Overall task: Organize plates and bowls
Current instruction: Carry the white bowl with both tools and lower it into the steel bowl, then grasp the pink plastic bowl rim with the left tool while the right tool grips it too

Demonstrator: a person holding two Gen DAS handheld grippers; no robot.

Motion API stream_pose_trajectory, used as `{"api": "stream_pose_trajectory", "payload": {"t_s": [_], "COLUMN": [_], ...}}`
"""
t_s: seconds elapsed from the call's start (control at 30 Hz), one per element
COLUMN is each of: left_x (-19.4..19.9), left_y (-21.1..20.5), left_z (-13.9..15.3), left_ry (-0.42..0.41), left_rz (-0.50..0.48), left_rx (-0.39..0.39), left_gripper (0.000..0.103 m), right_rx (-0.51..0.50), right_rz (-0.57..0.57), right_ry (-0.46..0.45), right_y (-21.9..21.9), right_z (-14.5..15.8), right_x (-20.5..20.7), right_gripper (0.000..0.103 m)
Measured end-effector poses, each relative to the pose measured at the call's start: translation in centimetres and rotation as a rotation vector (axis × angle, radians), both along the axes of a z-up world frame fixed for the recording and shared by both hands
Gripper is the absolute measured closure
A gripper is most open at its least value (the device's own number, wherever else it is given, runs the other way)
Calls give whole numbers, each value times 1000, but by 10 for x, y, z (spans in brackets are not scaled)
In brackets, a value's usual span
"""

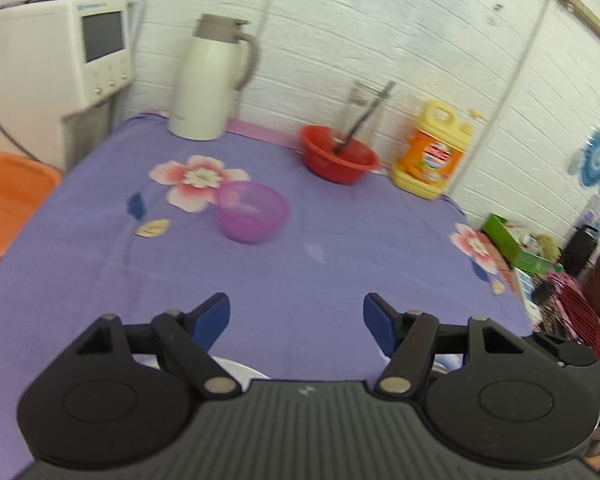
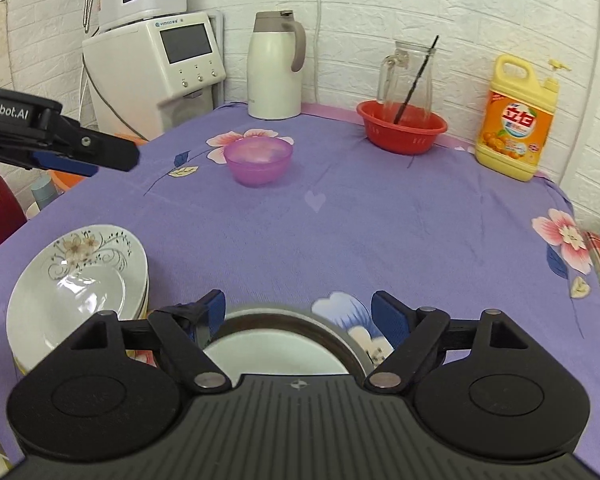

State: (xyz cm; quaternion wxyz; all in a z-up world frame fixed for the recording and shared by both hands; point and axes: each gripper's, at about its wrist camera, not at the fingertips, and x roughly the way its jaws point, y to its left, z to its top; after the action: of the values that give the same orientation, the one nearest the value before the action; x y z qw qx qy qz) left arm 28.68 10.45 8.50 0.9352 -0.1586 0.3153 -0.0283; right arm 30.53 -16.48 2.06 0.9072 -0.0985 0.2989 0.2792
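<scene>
A purple plastic bowl (image 1: 253, 212) (image 2: 258, 161) stands upright mid-table on the purple floral cloth. A stack of white floral plates (image 2: 78, 288) lies at the near left. A dark-rimmed bowl with a white inside (image 2: 284, 340) sits just under my right gripper (image 2: 298, 314), which is open and empty above it. My left gripper (image 1: 296, 318) is open and empty, held above the cloth short of the purple bowl; it also shows in the right wrist view (image 2: 92, 156) at the left, above the table edge. A white rim (image 1: 236, 368) peeks from under it.
At the back stand a white thermos jug (image 2: 274, 68), a red basin (image 2: 401, 126) holding a glass pitcher (image 2: 410, 76) with a stick, and a yellow detergent bottle (image 2: 518, 120). A water dispenser (image 2: 160, 64) and an orange tub (image 1: 8, 204) are off the left edge.
</scene>
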Motion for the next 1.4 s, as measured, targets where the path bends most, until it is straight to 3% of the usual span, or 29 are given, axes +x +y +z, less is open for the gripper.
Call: {"api": "stream_pose_trajectory", "payload": {"t_s": [0.33, 0.53, 0.63, 0.77, 0.93, 1.13, 1.2, 1.4], "left_x": [98, 171, 204, 237, 255, 257, 255, 237], "left_y": [65, 79, 81, 79, 70, 61, 61, 53], "left_z": [-37, -57, -67, -80, -91, -99, -100, -87], "left_ry": [88, 126, 142, 165, 178, 207, 224, 227], "left_rz": [71, 72, 63, 35, -9, -79, -88, -100], "left_rx": [-26, -72, -55, -23, -2, -37, -88, -130], "left_gripper": [38, 38, 39, 40, 45, 79, 80, 80], "right_rx": [-42, -3, 50, 43, -7, -37, -51, -45], "right_rz": [55, 57, 27, 6, 46, 117, 133, 134], "right_ry": [84, 104, 139, 198, 216, 251, 243, 261], "right_y": [64, 103, 114, 125, 147, 172, 176, 173], "right_z": [-6, -7, -11, -25, -37, -49, -49, -37], "right_x": [101, 163, 194, 222, 231, 229, 223, 212], "right_gripper": [0, 0, 0, 0, 0, 0, 0, 0]}}
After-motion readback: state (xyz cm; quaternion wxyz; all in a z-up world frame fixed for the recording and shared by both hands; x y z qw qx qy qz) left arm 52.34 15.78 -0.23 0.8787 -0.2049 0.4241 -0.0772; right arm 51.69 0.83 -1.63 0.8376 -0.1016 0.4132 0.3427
